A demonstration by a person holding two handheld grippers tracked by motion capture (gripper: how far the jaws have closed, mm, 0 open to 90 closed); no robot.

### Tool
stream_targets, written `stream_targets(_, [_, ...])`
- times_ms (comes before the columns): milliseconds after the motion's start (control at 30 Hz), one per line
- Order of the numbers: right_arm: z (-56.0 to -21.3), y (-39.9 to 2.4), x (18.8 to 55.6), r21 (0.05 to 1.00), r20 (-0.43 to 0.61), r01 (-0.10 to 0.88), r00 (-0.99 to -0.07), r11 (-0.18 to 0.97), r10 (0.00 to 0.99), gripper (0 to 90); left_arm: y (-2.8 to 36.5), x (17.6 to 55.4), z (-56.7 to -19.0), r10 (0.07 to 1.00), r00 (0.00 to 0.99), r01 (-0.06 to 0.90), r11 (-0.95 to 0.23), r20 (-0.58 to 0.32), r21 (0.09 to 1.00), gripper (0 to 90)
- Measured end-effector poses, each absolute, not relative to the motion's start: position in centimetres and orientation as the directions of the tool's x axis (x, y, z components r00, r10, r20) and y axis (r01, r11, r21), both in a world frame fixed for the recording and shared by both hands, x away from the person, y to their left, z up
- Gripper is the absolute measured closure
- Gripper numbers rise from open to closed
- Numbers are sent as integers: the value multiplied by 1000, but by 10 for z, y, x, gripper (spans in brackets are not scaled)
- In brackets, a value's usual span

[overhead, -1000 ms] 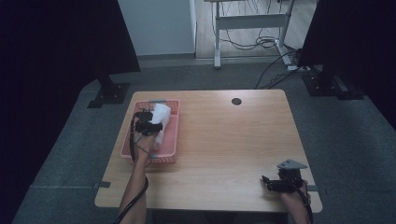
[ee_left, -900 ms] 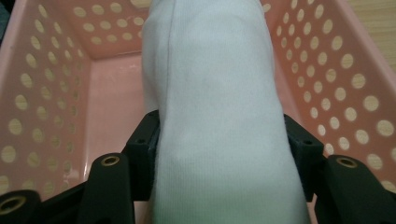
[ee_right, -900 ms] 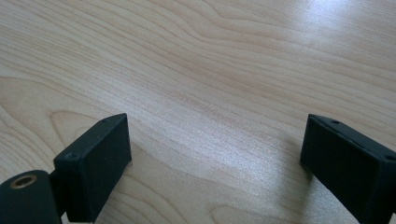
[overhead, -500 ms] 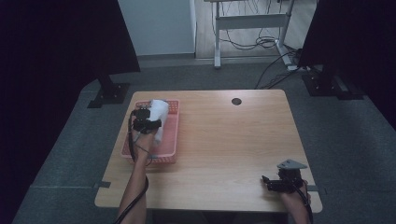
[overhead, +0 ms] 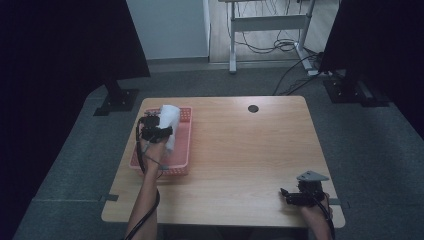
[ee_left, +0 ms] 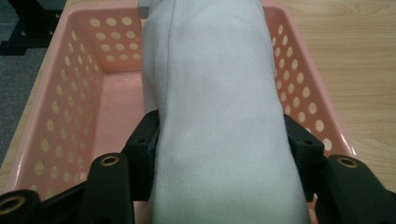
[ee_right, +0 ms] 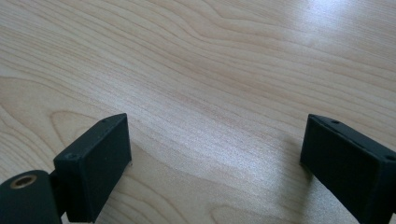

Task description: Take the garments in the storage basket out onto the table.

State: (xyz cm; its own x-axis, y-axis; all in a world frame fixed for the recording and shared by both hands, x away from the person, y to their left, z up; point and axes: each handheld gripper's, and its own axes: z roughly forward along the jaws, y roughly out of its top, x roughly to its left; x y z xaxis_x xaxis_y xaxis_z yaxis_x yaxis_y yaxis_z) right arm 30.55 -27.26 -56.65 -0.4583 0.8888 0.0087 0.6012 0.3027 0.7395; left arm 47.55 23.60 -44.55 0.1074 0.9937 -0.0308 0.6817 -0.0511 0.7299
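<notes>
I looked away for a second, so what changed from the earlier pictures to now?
The left gripper, shut on the white sock, has lifted it a little higher over the pink basket, toward the basket's far end. The grip is the same. The right gripper stays open, low over the table near its right front corner.

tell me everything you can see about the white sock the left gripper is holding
The white sock is a soft ribbed knit, plump and rounded like a rolled or stuffed bundle, with a faint seam line running along its left side. It is plain white apart from slight grey shading. The left gripper is shut on it, black jaws pressing both flanks. It is held over the pink perforated basket at the table's left, its far end reaching toward the basket's far wall; whether it touches the basket floor cannot be told.
</notes>
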Motion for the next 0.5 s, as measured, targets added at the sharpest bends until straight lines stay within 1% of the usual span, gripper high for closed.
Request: stream_targets(500, [-567,-273,305,739,9,601,-458,303,889,80,226,467,-431,992,114,662,-43,-44,748,418])
